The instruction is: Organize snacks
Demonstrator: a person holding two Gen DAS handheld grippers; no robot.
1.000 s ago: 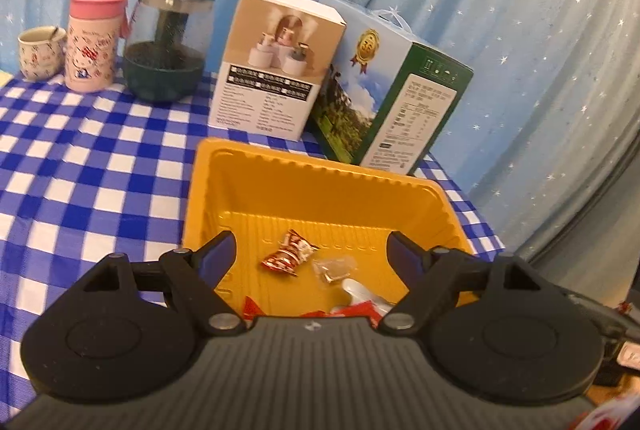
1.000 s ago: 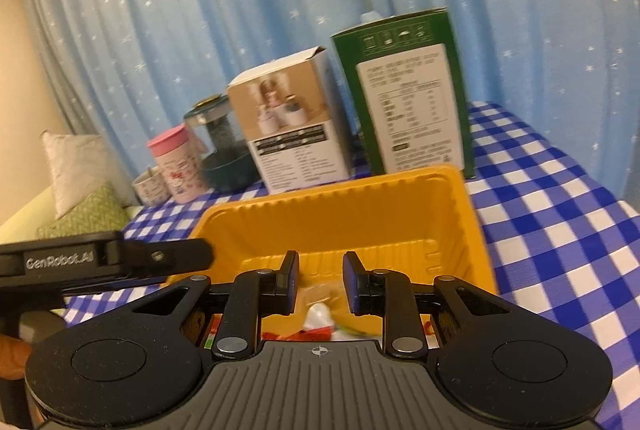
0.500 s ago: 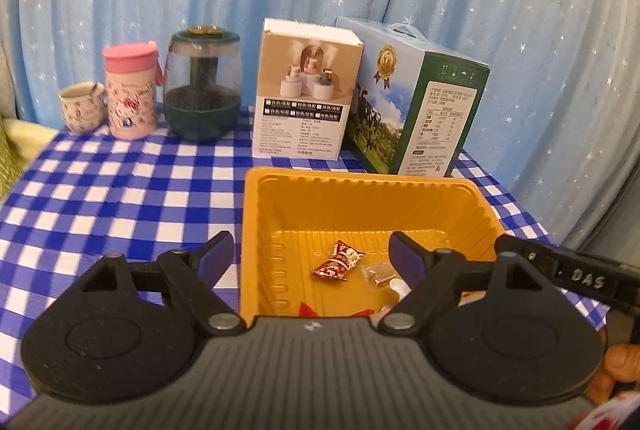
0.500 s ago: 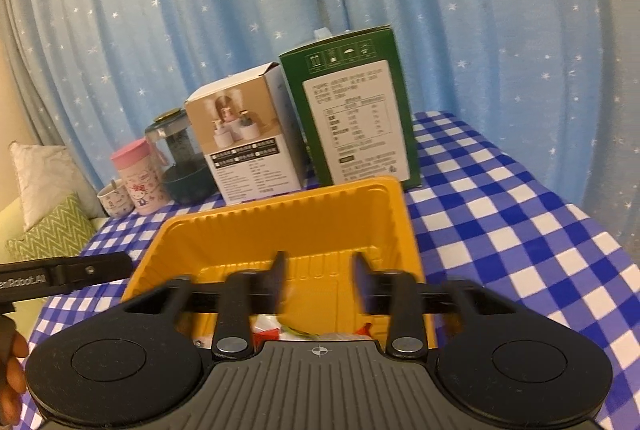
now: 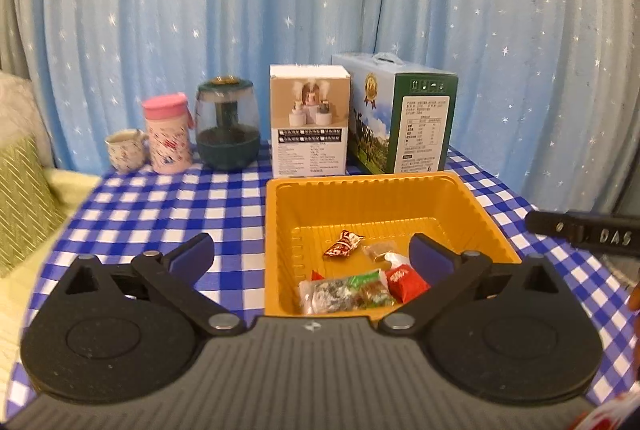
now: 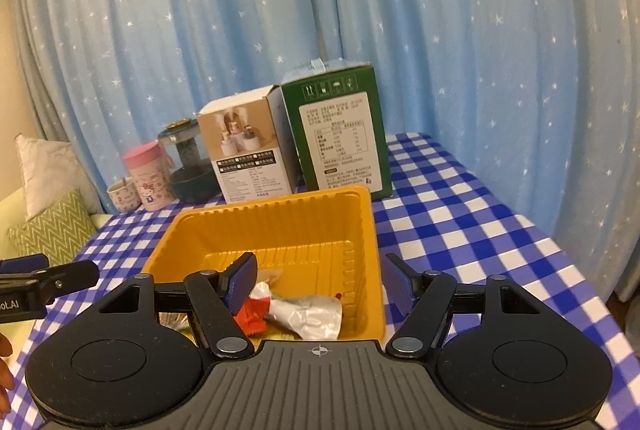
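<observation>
- left gripper (image 5: 312, 256) spread wide, holding nothing, hovering above the near edge of the yellow tray (image 5: 472, 198), one finger over bare cloth, the other over the tray's near right part.
- right gripper (image 6: 324, 284) likewise wide apart and empty, poised over the tray's near right corner; its left pad hangs above the wrappers.
- inside the tray, toward the near wall: a red-and-white candy (image 5: 343, 244), a small clear-wrapped piece (image 5: 378, 250), a red packet (image 5: 406, 280), a green-and-clear packet (image 5: 346, 290); from the right wrist view, a silvery wrapper (image 6: 308, 312) beside a red one (image 6: 252, 314).
- tray sits on the blue checked tablecloth (image 5: 160, 206), toward the table's right side, just in front of the white box (image 5: 309, 120) and green carton (image 5: 404, 118) along the far edge.
- far left corner: small mug (image 5: 124, 150), pink-lidded cup (image 5: 167, 132), dark glass jar (image 5: 227, 124), well apart from the tray.
- judged step: a drop into the tray looks finished, both tools free.
- no loose snack visible on the cloth; possibly the task is near its end, or more lie out of view.
- next move, if any: seek a remaining snack outside the frame, close on it lightly, since thin wrappers crumple and slip.
</observation>
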